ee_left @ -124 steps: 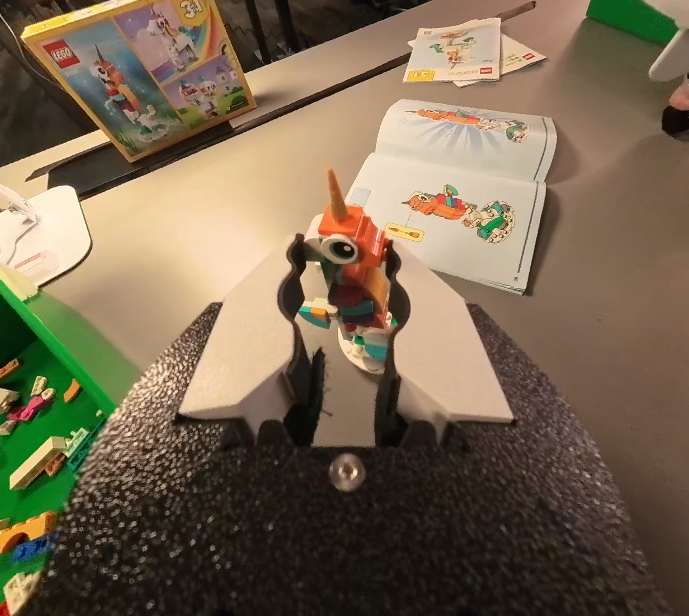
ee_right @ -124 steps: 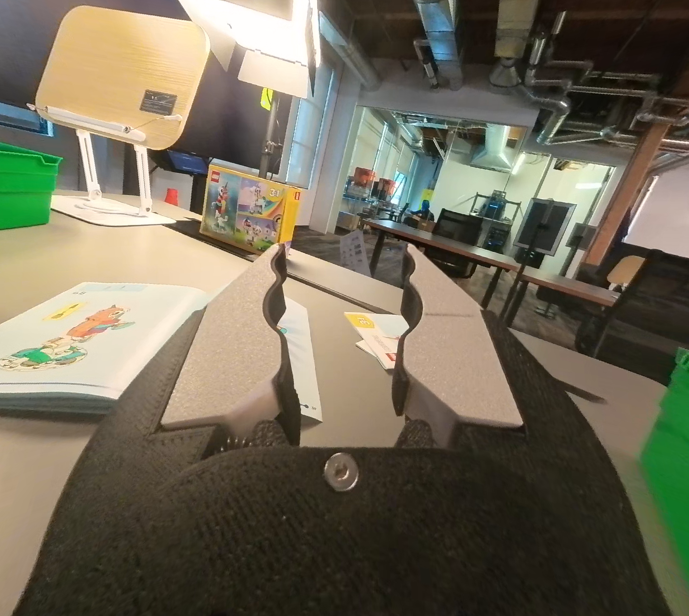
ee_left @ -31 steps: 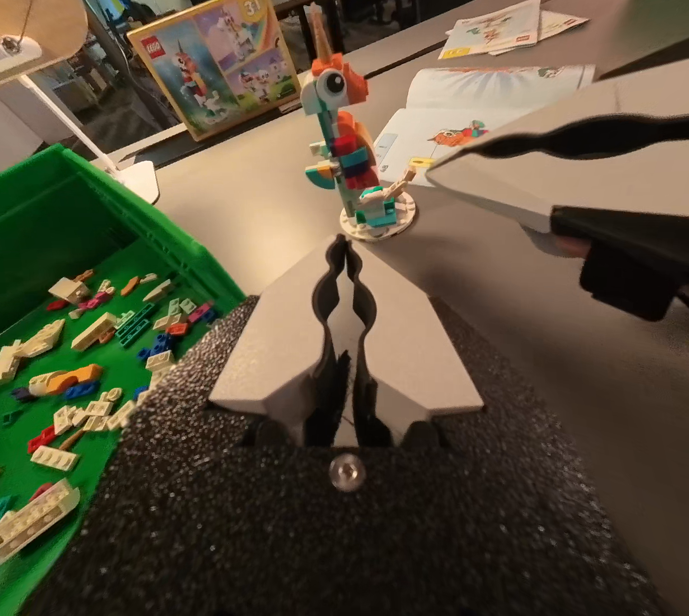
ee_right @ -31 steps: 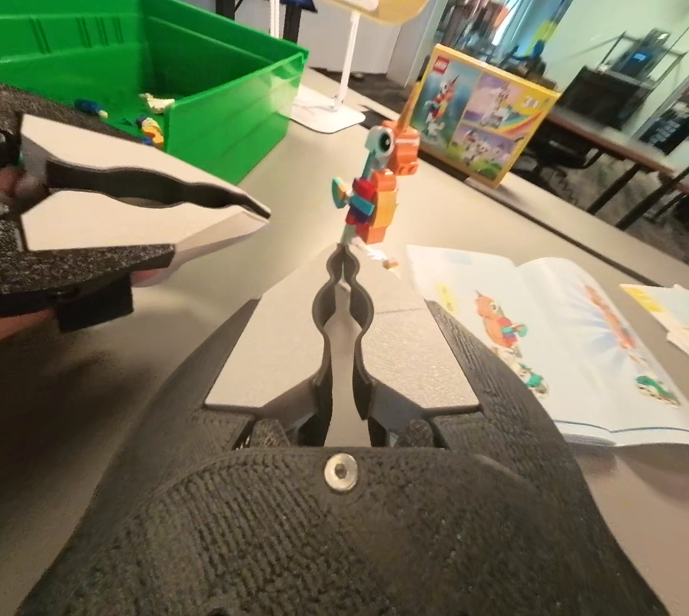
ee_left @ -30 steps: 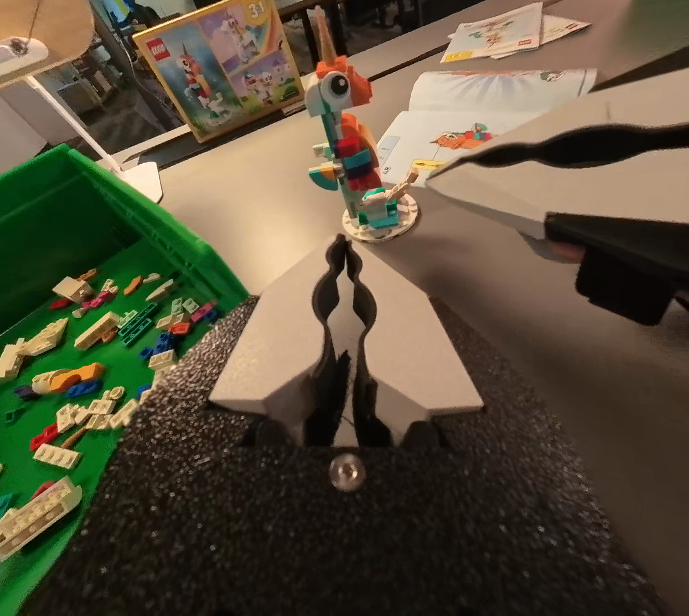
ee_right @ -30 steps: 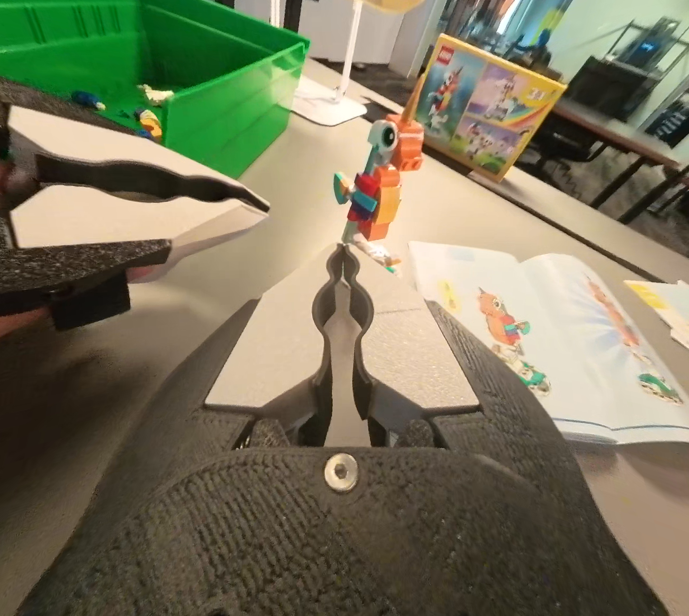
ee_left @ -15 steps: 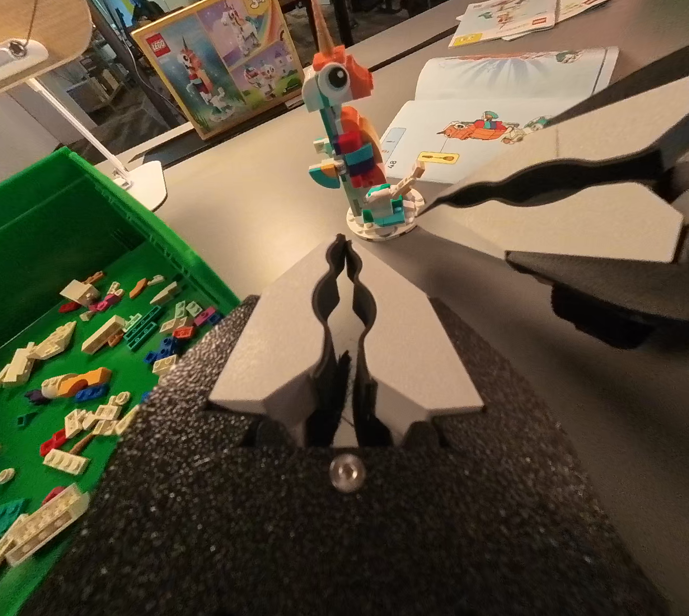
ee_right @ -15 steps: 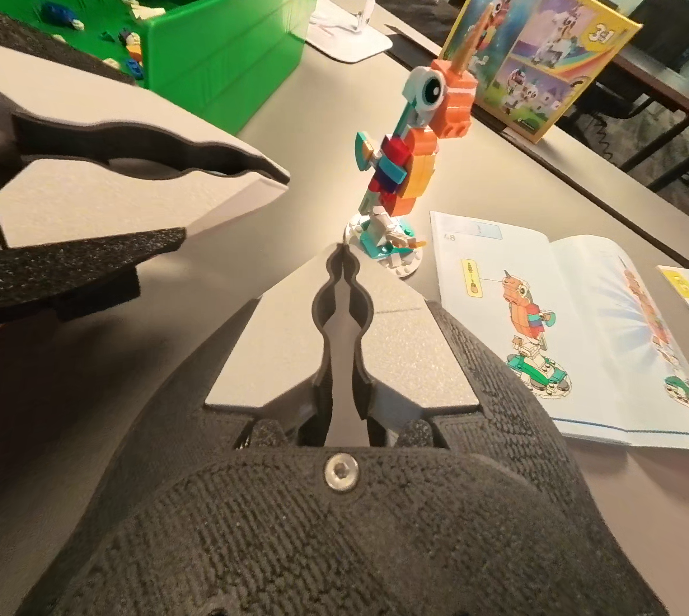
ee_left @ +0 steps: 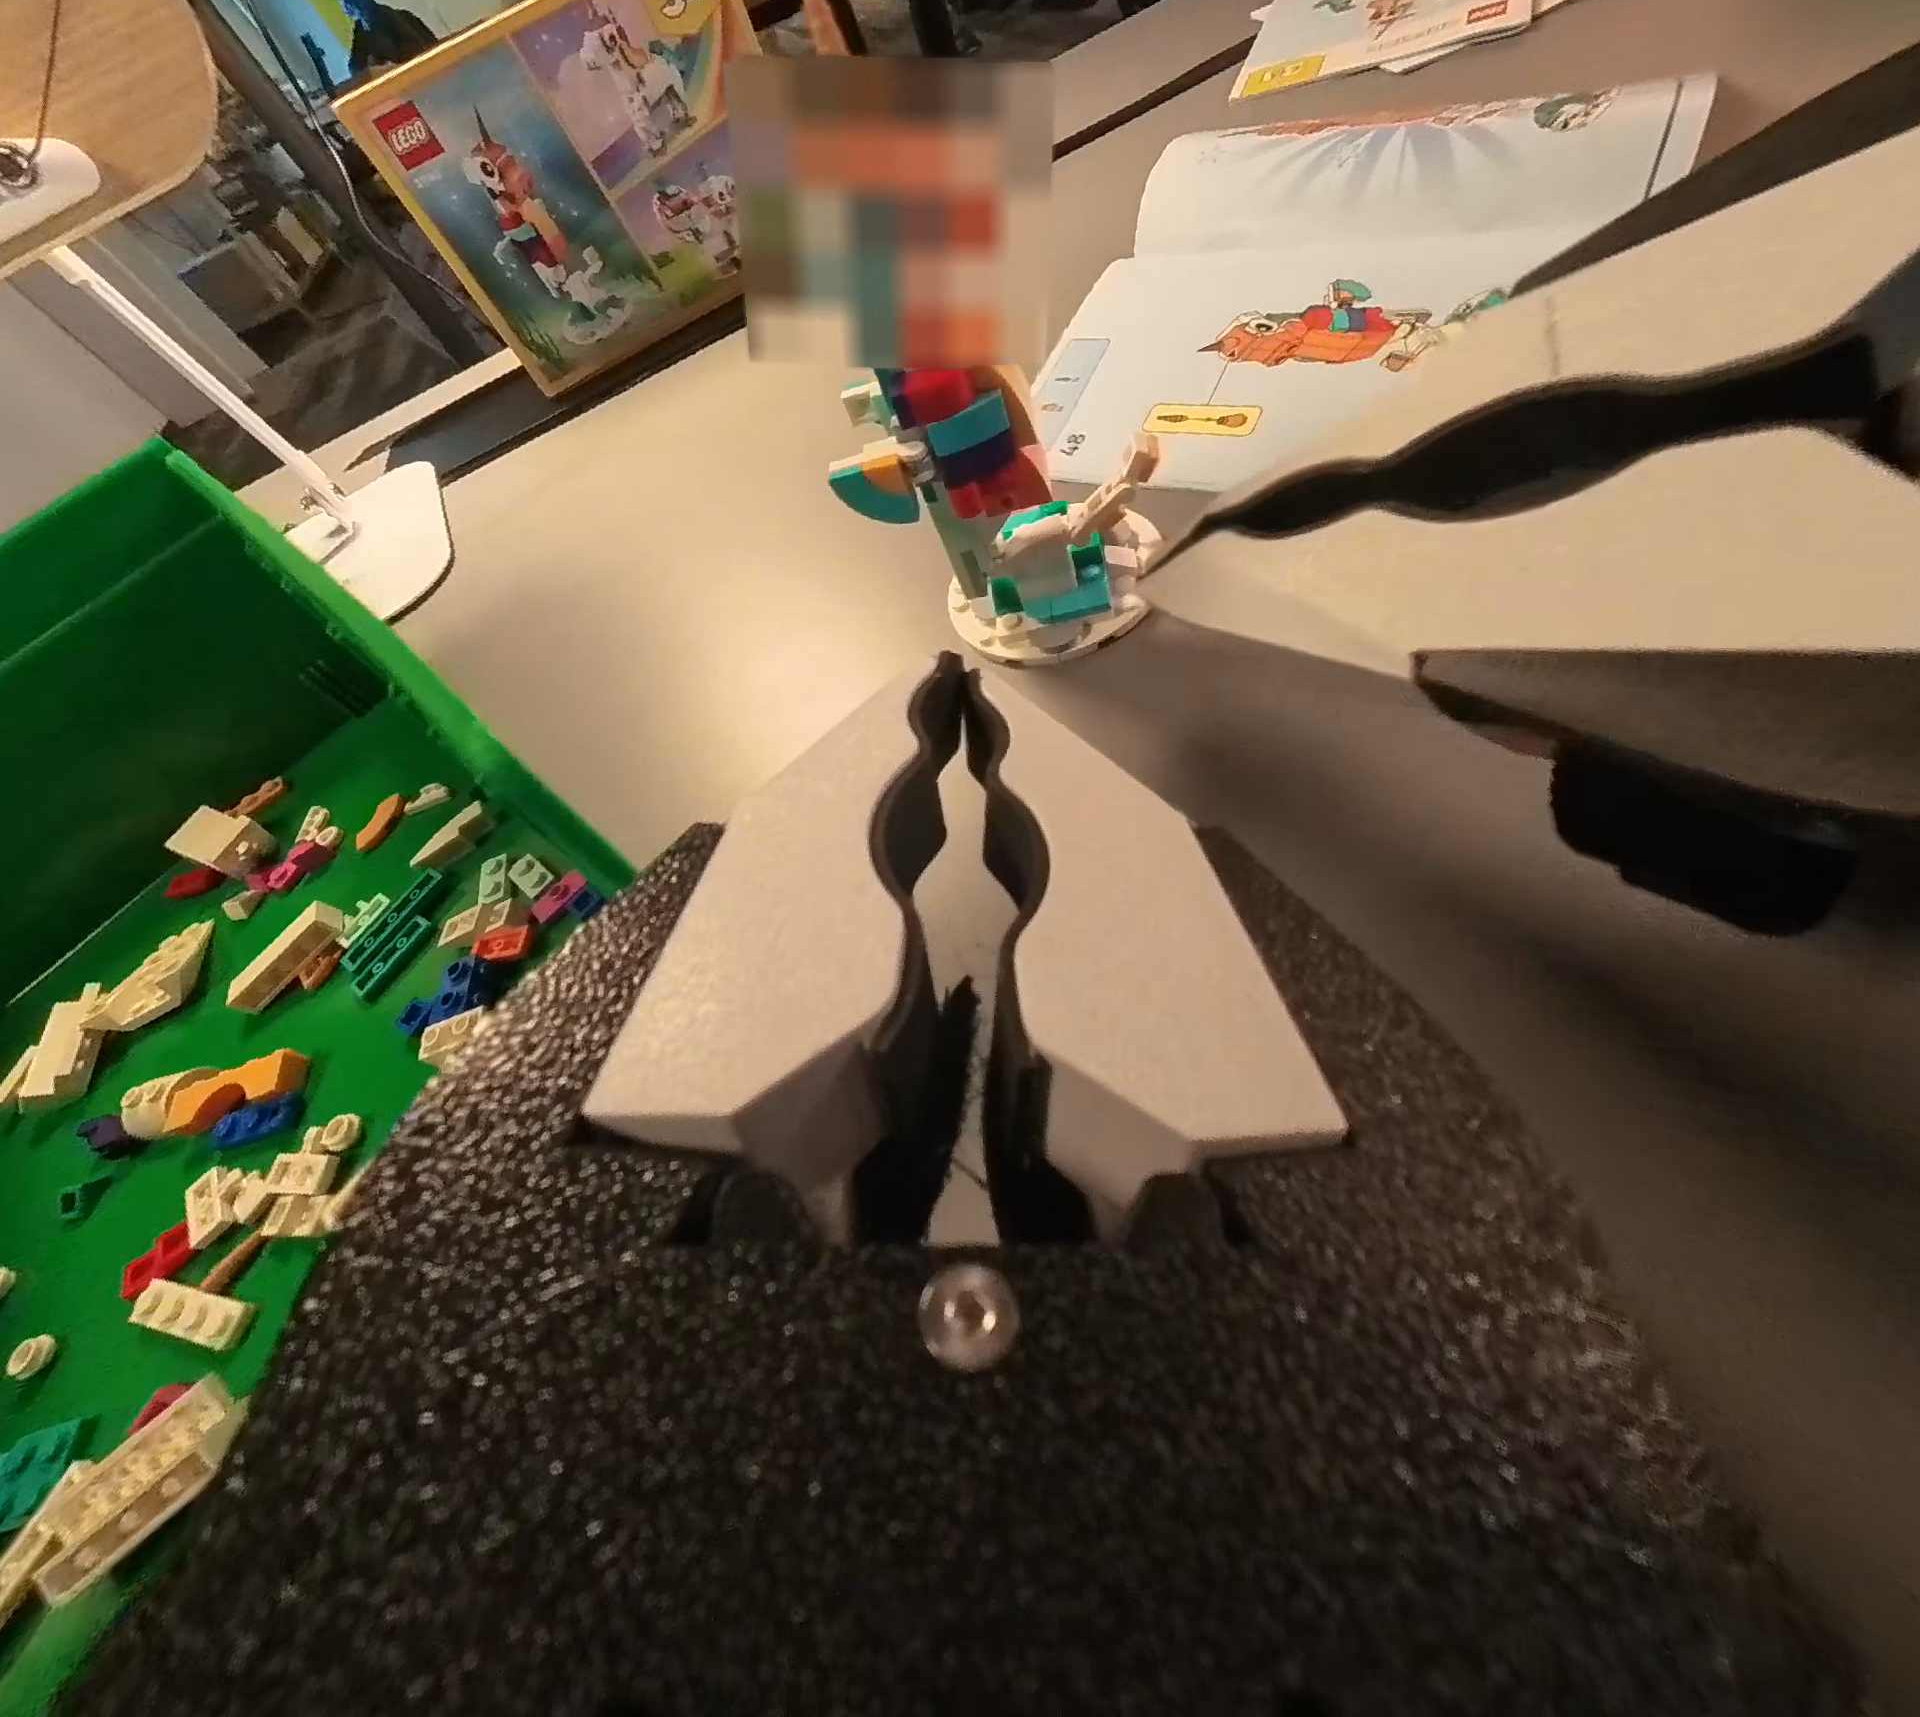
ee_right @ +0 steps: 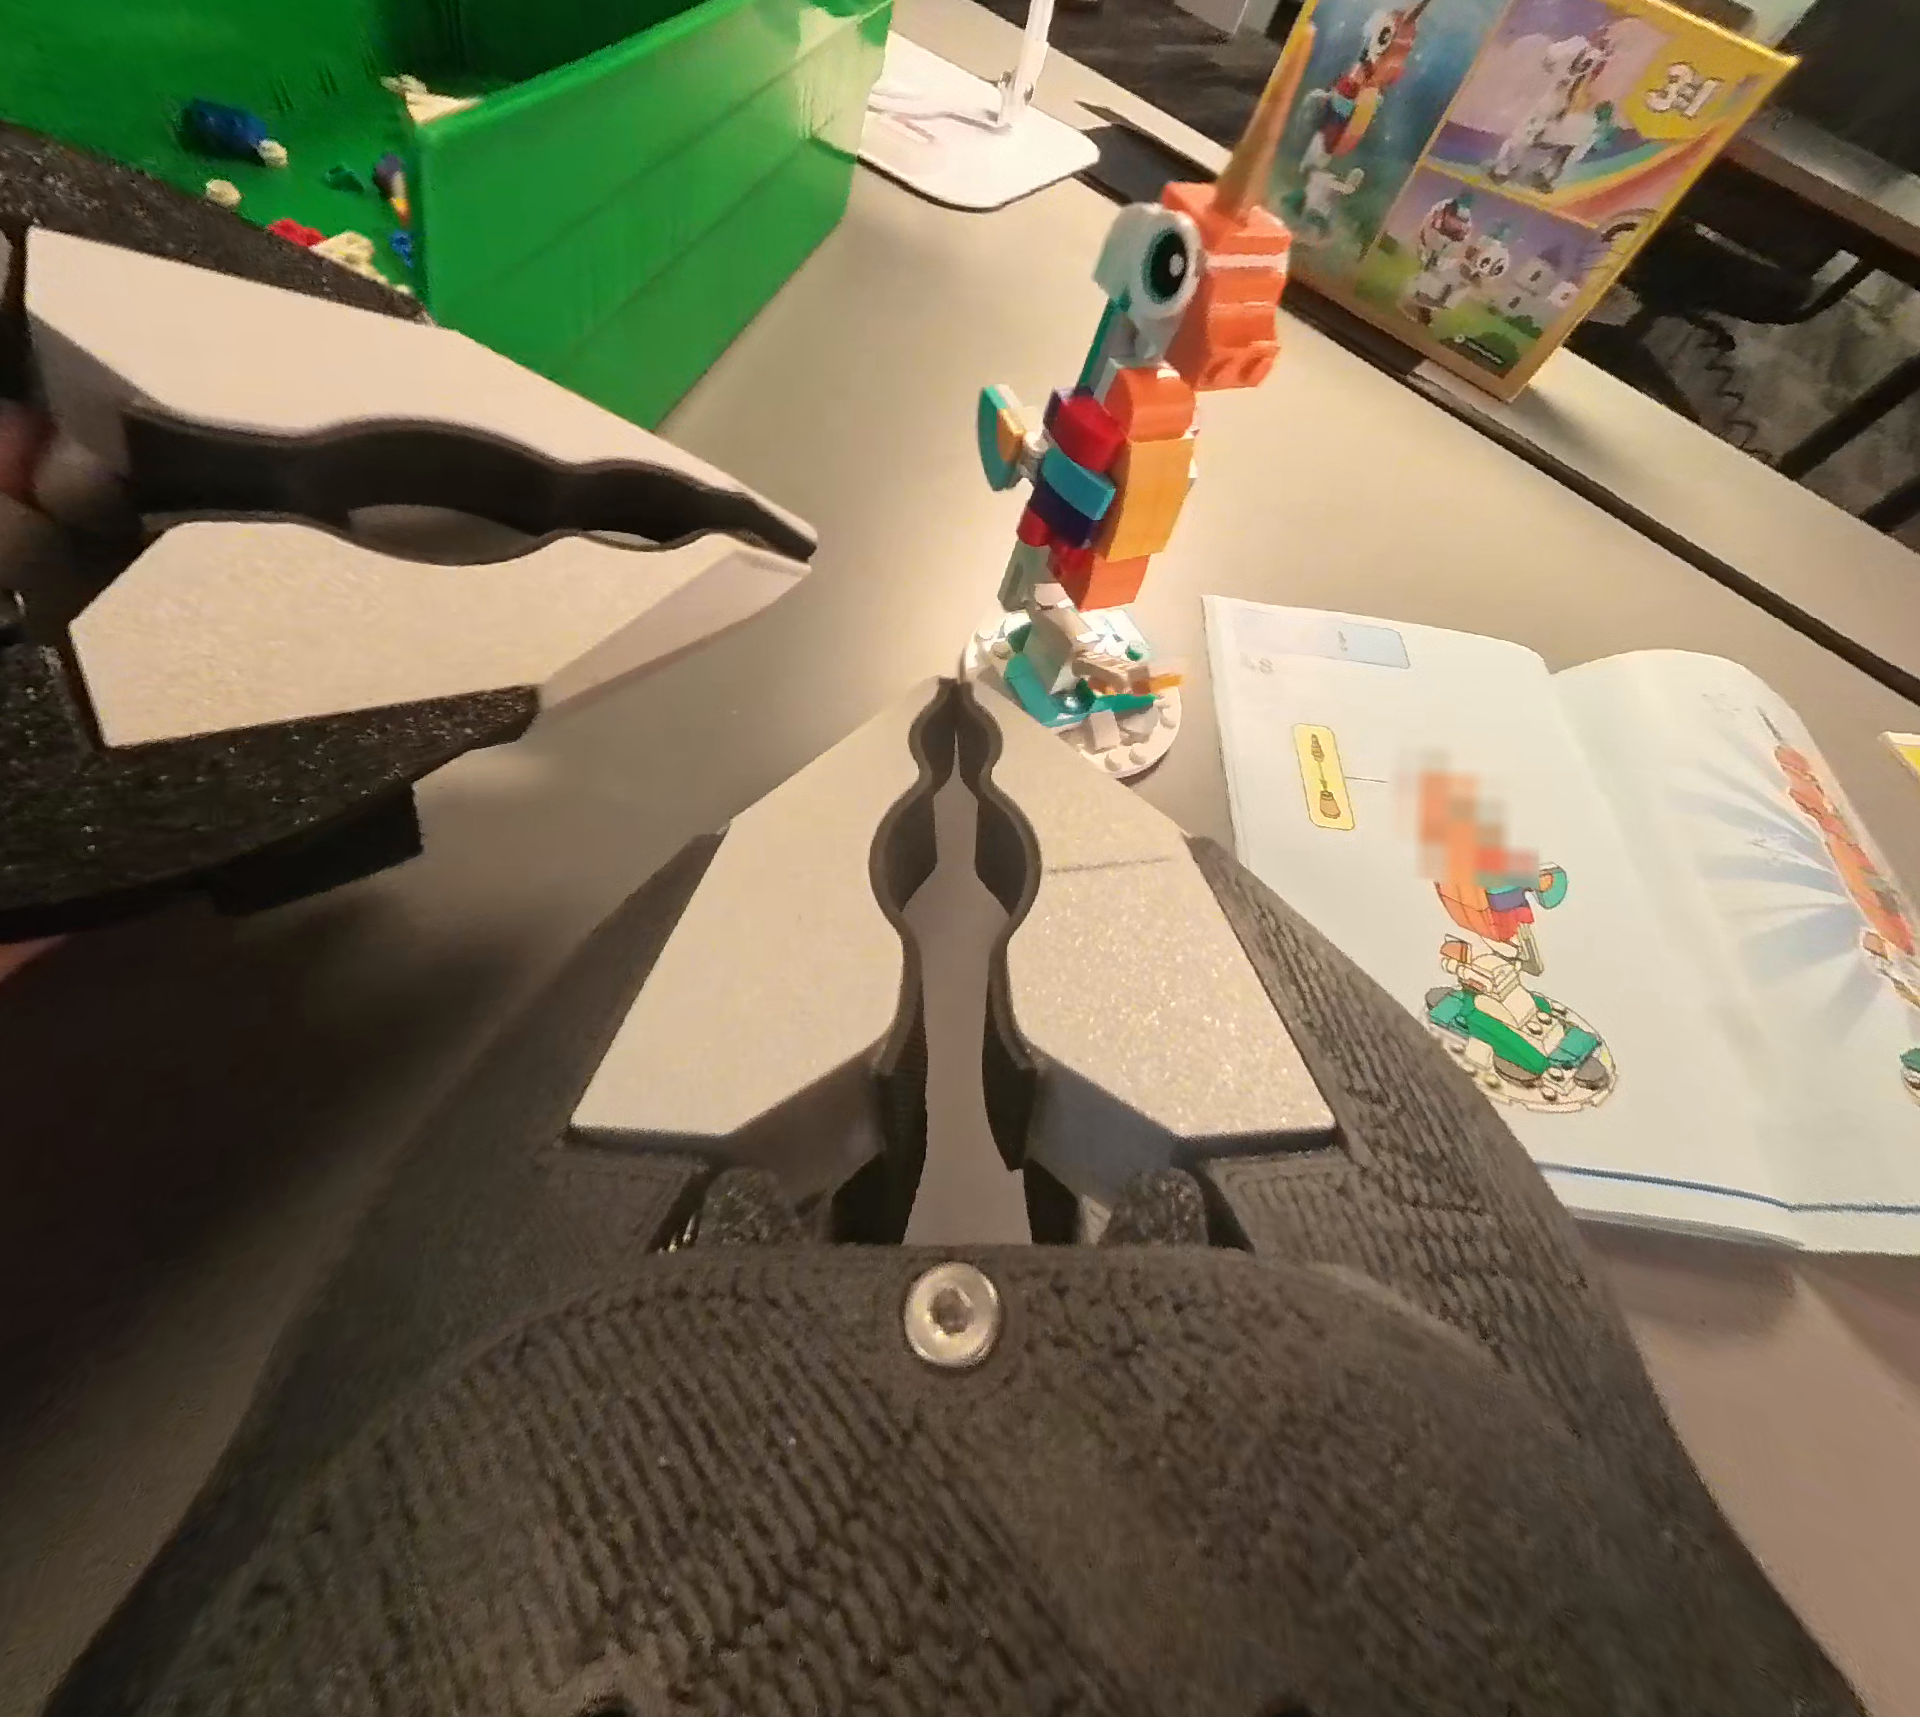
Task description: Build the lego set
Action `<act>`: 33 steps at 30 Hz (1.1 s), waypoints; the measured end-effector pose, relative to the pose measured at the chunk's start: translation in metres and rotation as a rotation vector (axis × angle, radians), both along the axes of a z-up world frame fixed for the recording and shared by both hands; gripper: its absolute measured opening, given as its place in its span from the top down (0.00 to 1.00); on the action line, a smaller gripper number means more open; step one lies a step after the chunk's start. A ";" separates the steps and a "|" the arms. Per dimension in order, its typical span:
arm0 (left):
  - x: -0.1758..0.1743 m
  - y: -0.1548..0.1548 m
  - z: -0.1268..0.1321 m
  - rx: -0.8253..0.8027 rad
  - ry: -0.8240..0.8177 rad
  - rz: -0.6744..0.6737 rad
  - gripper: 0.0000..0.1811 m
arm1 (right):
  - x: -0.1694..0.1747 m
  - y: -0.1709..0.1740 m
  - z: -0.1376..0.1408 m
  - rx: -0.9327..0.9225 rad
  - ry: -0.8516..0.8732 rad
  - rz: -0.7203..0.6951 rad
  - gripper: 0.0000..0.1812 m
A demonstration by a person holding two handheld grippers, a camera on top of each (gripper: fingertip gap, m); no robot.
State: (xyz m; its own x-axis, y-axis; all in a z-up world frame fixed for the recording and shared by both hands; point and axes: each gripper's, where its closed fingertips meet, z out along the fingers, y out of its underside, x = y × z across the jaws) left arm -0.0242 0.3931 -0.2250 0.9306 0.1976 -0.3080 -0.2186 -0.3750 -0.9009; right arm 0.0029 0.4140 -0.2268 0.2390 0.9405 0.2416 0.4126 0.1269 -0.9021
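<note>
A lego seahorse model [ee_right: 1117, 462] with an orange head, a horn and a round white base stands upright on the grey table; it also shows in the left wrist view [ee_left: 977, 504], its top mosaicked. My left gripper [ee_left: 954, 675] is shut and empty, its tips just short of the base. My right gripper [ee_right: 954, 699] is shut and empty, its tips close to the base from the other side. Each gripper shows in the other's view, the right one [ee_left: 1195, 547] near the base and the left one [ee_right: 805, 547] apart from the model.
A green bin [ee_left: 312, 628] with several loose lego pieces stands left of the model, also in the right wrist view [ee_right: 623, 192]. An open instruction booklet [ee_right: 1558, 888] lies right of the model. The lego box [ee_right: 1507, 140], more booklets [ee_left: 1403, 5] and a white stand base [ee_right: 966, 129] are behind. About 4 centimetres separates my left fingertips from my right.
Both shut grippers have moved in closer to the standing model. Four seconds ago the left gripper was around the model and the right was open; now both are shut and empty.
</note>
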 end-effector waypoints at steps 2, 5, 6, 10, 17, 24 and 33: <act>0.002 0.000 -0.001 -0.005 0.003 -0.014 1.00 | 0.005 0.003 0.002 -0.004 0.014 -0.011 1.00; 0.005 -0.002 0.003 0.021 -0.043 -0.039 1.00 | 0.020 0.008 0.007 -0.023 0.057 -0.038 1.00; 0.006 -0.003 0.005 0.037 -0.053 -0.045 1.00 | 0.027 0.012 0.009 -0.022 0.068 -0.053 1.00; 0.007 -0.005 0.010 0.072 -0.028 -0.043 1.00 | 0.054 0.027 0.018 -0.020 0.130 -0.084 1.00; 0.041 -0.007 0.001 -0.034 -0.127 -0.132 1.00 | 0.084 -0.027 0.080 0.028 0.348 0.076 0.93; 0.054 -0.004 0.012 -0.103 -0.050 -0.122 0.77 | 0.089 -0.098 0.144 0.011 0.449 0.228 0.59; 0.048 -0.005 0.001 -0.194 -0.025 -0.028 0.44 | 0.084 -0.130 0.154 0.190 0.394 0.225 0.43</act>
